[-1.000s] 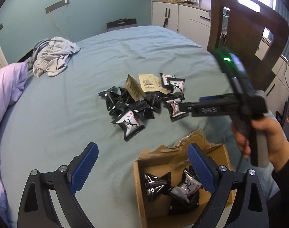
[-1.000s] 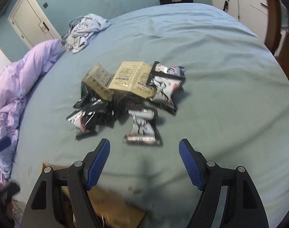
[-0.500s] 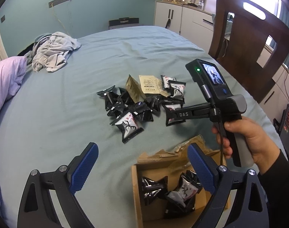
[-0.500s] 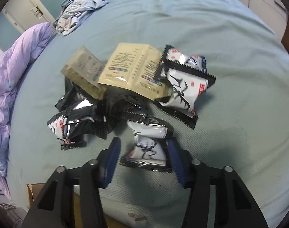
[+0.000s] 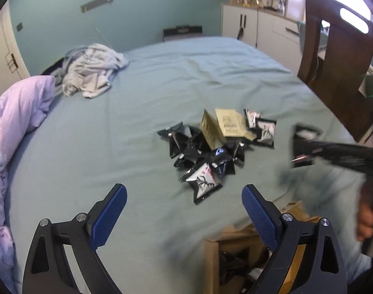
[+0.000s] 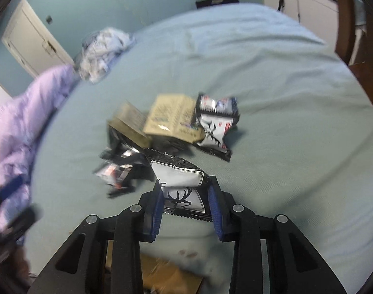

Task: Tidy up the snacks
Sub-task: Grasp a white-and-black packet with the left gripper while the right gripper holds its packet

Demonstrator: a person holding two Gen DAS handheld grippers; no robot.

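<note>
A white-and-black foil snack packet printed with an antler motif (image 6: pixel 180 188) is seen between the blue pads of the right gripper (image 6: pixel 186 202). The jaws are closing, and both pads lie against the packet's sides. The packet's long axis runs away from the camera, toward the heap of snack packets (image 5: pixel 218 149), with one serrated end near the gripper body and the other pointing at the heap. It is held just on the near side of the heap, over the pale blue-green bedsheet (image 5: pixel 149 93).

In the heap, two flat tan paper sachets (image 5: pixel 231 125) can be counted, leaning together at the far side. Three white-and-black packets are distinguishable: two beside the sachets (image 5: pixel 265 128) and one at the heap's near edge (image 5: pixel 203 183). The dark foil packets in the middle overlap too much for a sure count.

One open brown cardboard box (image 5: pixel 212 264) lies nearer the camera than the heap; dark packets are visible inside it, blurred and uncounted.

The left gripper (image 5: pixel 184 210) is shown with its two blue pads wide apart, nothing between them, over bare sheet near the heap's front edge.

Beyond the heap, one crumpled grey garment (image 5: pixel 91 69) and one lilac duvet (image 5: pixel 17 112) lie on the bed; one dark wooden chair (image 5: pixel 338 56) stands beside it.
</note>
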